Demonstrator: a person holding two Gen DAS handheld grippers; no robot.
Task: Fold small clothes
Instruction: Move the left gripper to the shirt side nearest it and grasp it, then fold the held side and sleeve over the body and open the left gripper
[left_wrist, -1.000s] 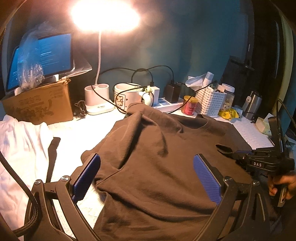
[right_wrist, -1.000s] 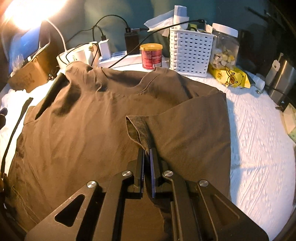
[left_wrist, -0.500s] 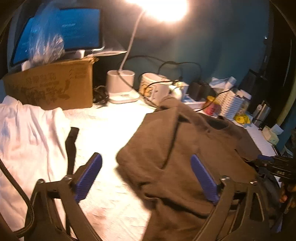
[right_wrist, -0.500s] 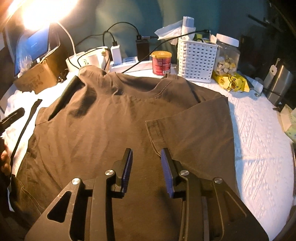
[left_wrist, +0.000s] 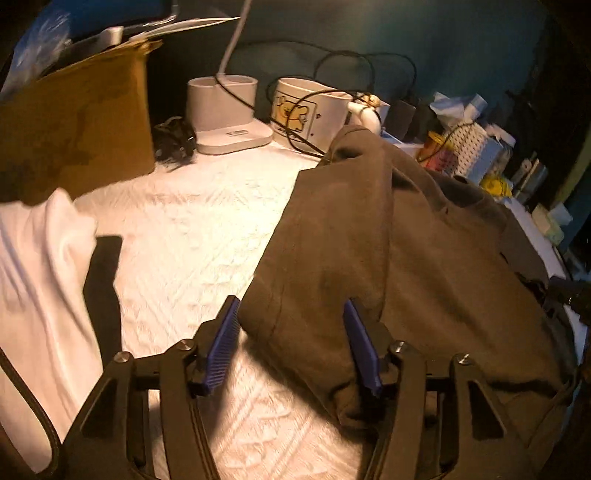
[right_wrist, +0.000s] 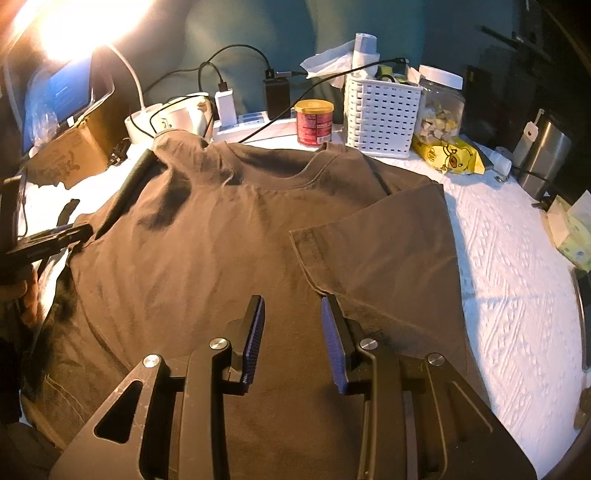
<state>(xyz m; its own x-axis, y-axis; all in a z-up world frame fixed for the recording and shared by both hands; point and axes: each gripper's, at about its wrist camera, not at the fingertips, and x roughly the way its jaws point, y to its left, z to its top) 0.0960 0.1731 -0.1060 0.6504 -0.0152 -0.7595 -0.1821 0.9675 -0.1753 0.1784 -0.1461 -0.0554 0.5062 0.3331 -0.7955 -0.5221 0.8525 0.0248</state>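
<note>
Shirt (left_wrist: 424, 266) hem under gripper frame

2 grippers angled down over the cloth, neither clamped

The left gripper (left_wrist: 291, 343) tilts downward with its jaws closing around a fold of the brown shirt (left_wrist: 388, 258), pads not yet pressing. The right gripper (right_wrist: 293, 332) points down with jaws parted above the shirt, gripping nothing.

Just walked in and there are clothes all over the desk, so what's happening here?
A person with a gripper in each hand is folding a brown T-shirt on the white cloth. The left gripper is closing around the shirt's unfolded sleeve. The right gripper hovers open over the other sleeve, already folded in.
</note>
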